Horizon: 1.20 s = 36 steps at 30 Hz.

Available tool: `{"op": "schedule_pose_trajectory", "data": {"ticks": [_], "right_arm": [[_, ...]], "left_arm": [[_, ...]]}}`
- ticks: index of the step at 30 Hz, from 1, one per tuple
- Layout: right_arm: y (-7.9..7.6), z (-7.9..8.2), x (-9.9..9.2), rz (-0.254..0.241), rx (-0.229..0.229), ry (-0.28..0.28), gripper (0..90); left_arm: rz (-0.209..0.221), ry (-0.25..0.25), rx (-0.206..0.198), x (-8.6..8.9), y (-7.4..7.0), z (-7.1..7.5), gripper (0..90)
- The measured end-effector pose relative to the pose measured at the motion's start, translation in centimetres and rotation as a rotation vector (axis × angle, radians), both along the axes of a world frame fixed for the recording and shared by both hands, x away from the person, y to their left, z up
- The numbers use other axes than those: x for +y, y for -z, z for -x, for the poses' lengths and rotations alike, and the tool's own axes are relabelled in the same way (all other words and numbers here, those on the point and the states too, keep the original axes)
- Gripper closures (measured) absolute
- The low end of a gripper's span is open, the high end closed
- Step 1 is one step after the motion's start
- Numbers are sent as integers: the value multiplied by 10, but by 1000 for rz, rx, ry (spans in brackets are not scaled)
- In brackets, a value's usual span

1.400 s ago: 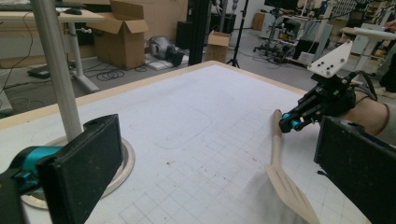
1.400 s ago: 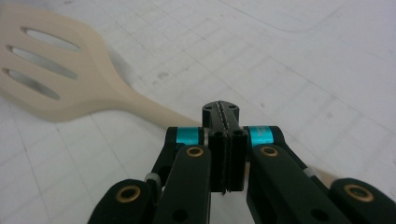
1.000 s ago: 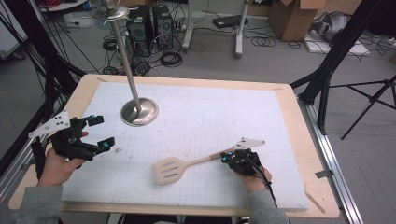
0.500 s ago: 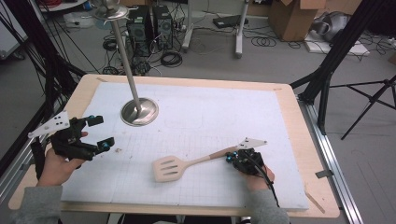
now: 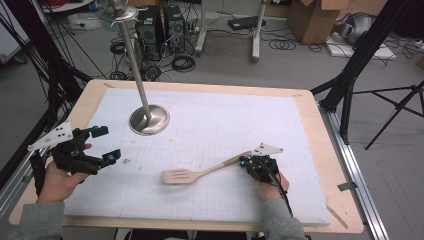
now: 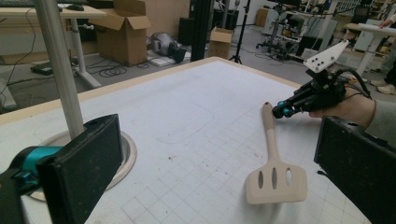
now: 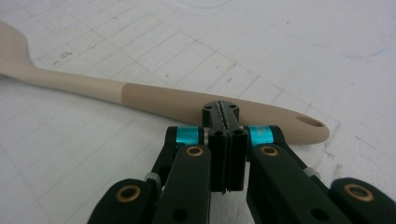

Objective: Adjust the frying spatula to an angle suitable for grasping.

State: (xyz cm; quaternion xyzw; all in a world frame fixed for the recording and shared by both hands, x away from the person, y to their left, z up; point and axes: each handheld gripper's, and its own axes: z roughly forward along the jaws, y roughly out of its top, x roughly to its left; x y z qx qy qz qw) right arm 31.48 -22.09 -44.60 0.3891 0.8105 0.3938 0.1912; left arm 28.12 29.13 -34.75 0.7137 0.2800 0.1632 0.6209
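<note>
A pale wooden slotted spatula (image 5: 200, 172) lies flat on the white gridded mat, its head toward the left. My right gripper (image 5: 243, 161) is shut, with its closed tips pressed against the side of the handle near the hole end (image 7: 221, 112); nothing sits between the jaws. The spatula (image 7: 140, 95) runs across that view behind the tips. My left gripper (image 5: 106, 145) is held above the mat's left edge, open and empty. In the left gripper view its jaws (image 6: 219, 186) frame the spatula (image 6: 273, 154) and the right gripper (image 6: 280, 112) farther off.
A metal stand with a round base (image 5: 149, 120) and a tall pole (image 6: 58, 70) rises at the mat's back left. The wooden table edge (image 5: 345, 200) borders the mat. Boxes, cables and tripod legs lie on the floor beyond.
My right gripper has shifted slightly along the end of the spatula handle, and the spatula has barely moved. The left gripper has stayed in place.
</note>
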Motion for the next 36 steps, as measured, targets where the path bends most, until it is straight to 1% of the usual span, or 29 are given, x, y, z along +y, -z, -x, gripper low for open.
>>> {"op": "schedule_pose_trajectory", "data": {"ticks": [7,10,16,18,22,25,27,36], "right_arm": [[2,-10,3,-16,-4,10,900],[2,-16,4,-31,1,16,900],[2,-28,8,-31,-4,18,900],[2,-31,10,-36,3,24,900],[2,-37,13,-29,-4,24,900],[2,-42,16,-34,0,32,900],[3,-46,19,-32,-5,33,900],[2,-62,30,-37,1,47,900]], "left_arm": [[-3,-6,-2,2,0,3,18],[-6,-8,1,2,1,3,18],[-11,-12,5,3,2,4,18],[-10,-17,5,4,2,5,18],[-14,-20,5,5,2,6,18],[-17,-21,5,6,2,7,18],[-17,-22,3,6,2,8,18],[-13,-38,7,12,3,12,18]]}}
